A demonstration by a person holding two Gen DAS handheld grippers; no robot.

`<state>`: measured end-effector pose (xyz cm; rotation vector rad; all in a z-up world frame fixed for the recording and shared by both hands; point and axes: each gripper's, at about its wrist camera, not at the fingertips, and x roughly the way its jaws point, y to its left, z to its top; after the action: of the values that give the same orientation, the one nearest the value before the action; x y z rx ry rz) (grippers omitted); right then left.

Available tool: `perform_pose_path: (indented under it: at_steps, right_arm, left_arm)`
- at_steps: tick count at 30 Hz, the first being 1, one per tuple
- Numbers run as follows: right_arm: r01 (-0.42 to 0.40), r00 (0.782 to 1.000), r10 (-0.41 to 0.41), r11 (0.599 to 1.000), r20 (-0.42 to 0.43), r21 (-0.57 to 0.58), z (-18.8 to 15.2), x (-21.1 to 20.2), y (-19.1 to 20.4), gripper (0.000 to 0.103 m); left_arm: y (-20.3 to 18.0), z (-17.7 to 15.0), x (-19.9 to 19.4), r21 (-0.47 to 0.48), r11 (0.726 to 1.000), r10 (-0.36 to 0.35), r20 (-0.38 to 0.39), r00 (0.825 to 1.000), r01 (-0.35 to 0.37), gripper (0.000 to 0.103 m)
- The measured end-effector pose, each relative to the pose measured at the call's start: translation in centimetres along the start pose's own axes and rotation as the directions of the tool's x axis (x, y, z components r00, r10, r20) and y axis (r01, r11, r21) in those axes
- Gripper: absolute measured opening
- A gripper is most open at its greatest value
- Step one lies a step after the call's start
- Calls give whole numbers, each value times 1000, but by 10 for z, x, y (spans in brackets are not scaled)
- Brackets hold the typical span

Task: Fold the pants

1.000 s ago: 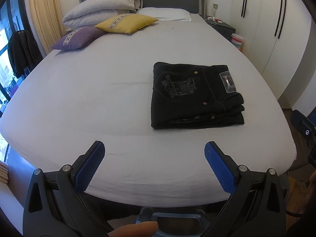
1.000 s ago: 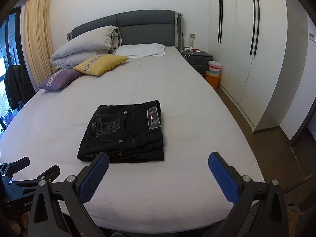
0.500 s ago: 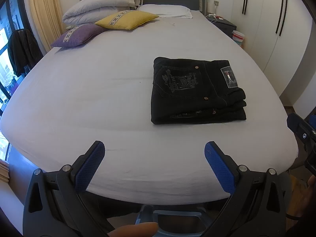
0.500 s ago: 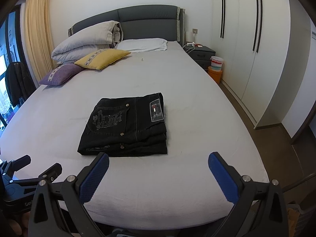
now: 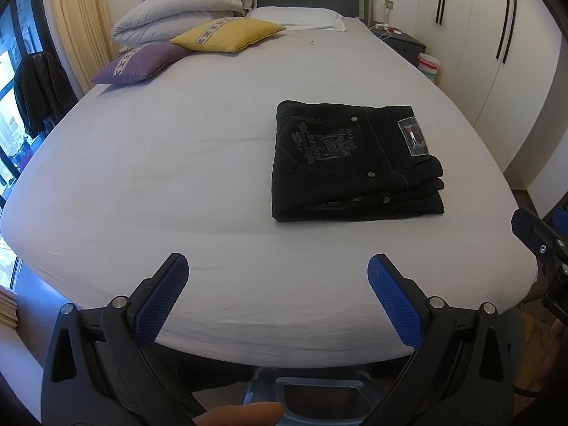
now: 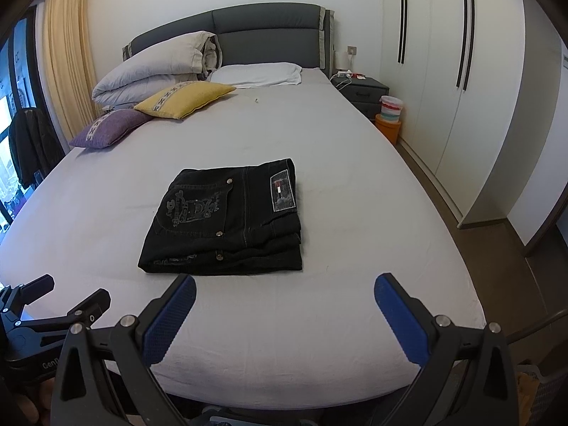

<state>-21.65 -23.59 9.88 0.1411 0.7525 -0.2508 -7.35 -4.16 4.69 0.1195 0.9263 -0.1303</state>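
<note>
Black pants (image 5: 351,163) lie folded into a compact rectangle on the grey bed (image 5: 177,184), back pocket embroidery and waistband label facing up. In the right wrist view the same folded pants (image 6: 227,220) sit just beyond my fingers. My left gripper (image 5: 278,280) hovers open over the bed's foot edge, well short of the pants, holding nothing. My right gripper (image 6: 284,300) is also open and empty, its left blue pad close to the pants' near edge. The left gripper's body (image 6: 39,316) shows at the lower left of the right wrist view.
A yellow cushion (image 5: 227,33), a purple cushion (image 5: 138,64), a folded duvet (image 5: 184,10) and a white pillow (image 5: 298,17) lie at the headboard end. A nightstand (image 6: 362,90) and stacked tubs (image 6: 388,117) stand right of the bed, beside white wardrobe doors (image 6: 461,88).
Both grippers have pitched slightly downward and eased toward the bed, so the pants sit lower and larger in view. The pants themselves have not moved. Both grippers stay open.
</note>
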Motion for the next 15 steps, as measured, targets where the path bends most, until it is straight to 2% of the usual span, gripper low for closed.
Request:
perform_pose_path:
  at_steps: [15]
  right_arm:
    - [1, 1000, -1, 1000, -7, -1, -1, 1, 0, 103]
  left_arm:
    - [1, -1, 1, -2, 1000, -2, -2, 1000, 2, 103]
